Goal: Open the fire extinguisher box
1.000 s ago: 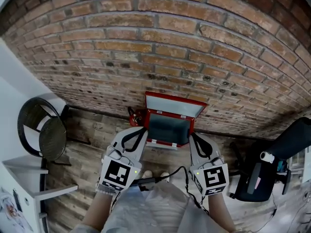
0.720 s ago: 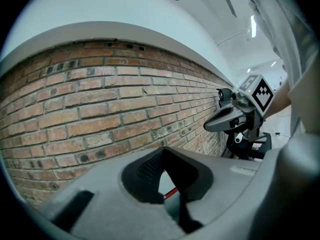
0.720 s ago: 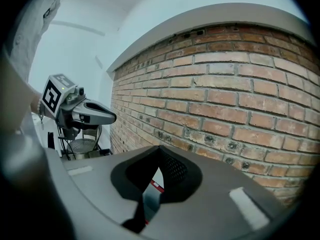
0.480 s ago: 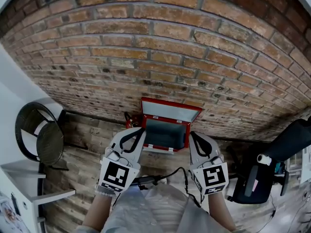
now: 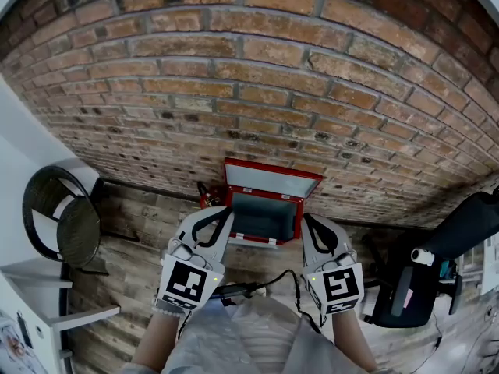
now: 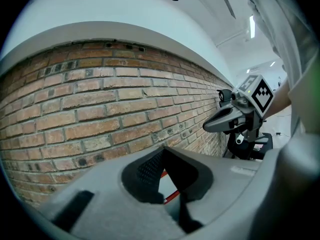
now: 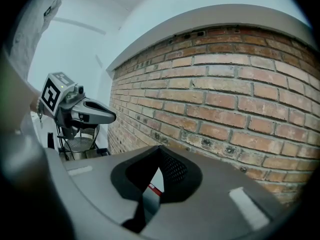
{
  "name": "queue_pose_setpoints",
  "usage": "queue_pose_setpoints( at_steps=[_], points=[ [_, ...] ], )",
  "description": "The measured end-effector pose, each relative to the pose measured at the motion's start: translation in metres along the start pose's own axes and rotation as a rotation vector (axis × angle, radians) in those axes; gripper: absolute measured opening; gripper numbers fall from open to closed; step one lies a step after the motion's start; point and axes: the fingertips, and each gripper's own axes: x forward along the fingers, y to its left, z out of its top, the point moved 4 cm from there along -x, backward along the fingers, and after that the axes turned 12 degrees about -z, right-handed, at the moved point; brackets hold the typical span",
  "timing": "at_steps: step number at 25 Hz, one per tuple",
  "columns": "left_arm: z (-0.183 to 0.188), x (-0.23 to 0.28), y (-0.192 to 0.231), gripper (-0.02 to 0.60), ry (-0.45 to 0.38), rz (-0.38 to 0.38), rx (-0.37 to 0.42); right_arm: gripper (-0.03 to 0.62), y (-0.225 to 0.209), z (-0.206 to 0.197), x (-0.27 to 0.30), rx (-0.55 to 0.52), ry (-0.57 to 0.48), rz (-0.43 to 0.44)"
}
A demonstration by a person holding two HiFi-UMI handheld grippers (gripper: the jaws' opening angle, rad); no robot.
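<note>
Box (image 5: 263,207) open; whole in head view

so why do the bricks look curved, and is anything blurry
Head view: the wide lens bows the brick wall into arcs, while the red box is sharp. Left gripper view and right gripper view: black round edges, bowed bricks, soft foreground.
</note>
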Motion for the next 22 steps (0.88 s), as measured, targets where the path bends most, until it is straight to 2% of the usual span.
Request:
queue_pose_setpoints(
  at_steps=[22],
  points=[
    [-0.0039,-0.0010,-0.0017,-0.002,0.022,-0.008,0.004,0.008,0.0057,-0.0028,0.0029,-0.011,0.010,0.016]
  ],
)
